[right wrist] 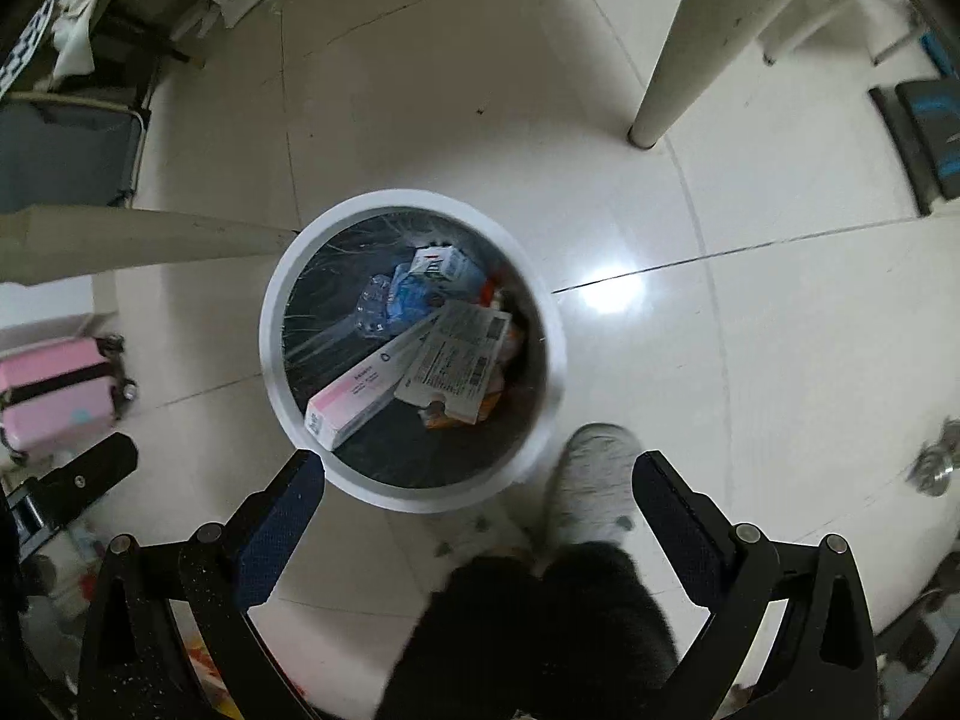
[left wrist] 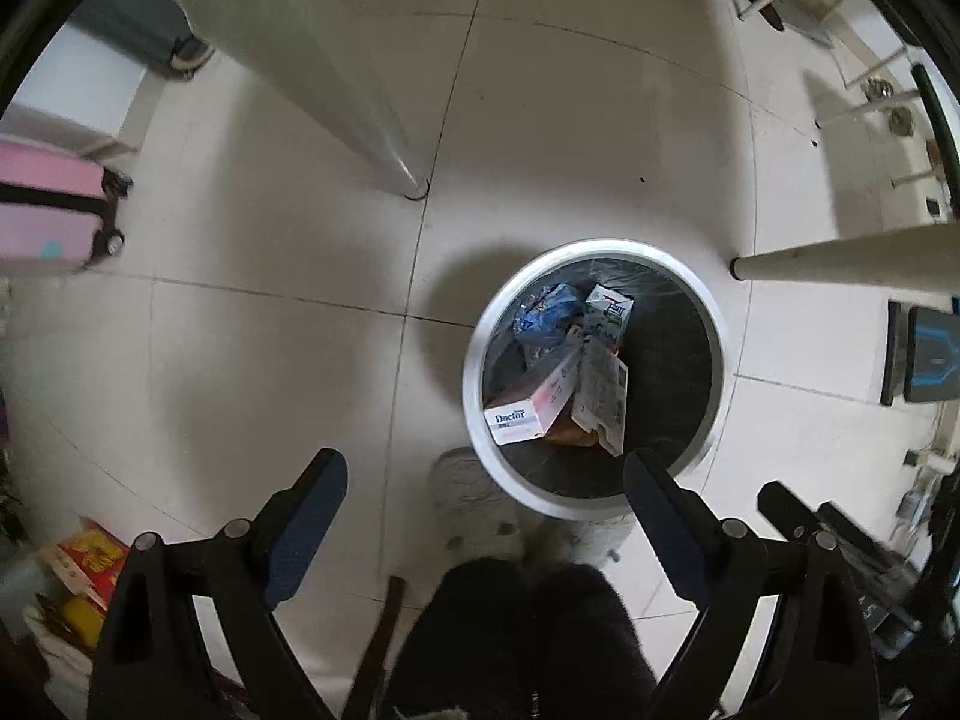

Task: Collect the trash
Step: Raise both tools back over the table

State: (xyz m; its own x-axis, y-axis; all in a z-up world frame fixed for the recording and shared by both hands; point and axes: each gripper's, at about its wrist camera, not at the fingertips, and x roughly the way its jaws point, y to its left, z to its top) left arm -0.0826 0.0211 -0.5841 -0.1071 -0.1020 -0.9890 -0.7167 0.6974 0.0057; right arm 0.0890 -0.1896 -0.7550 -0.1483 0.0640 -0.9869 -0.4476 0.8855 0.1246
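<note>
Black tongs (left wrist: pixel 483 483) with blue textured pads (right wrist: pixel 279 531), silver pivot screws (left wrist: pixel 733 528).

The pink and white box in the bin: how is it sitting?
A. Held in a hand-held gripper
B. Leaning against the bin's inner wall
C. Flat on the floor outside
B: the pink and white box slants up to the bin's inner wall, on the other trash.

"Doctor" on the pink-and-white box (left wrist: pixel 521 414) in the bin (left wrist: pixel 591 252).

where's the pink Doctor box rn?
In the trash bin, both wrist views: the pink Doctor box leans against the near-left inner wall, beside the white printed carton, below the blue wrapper.
</note>
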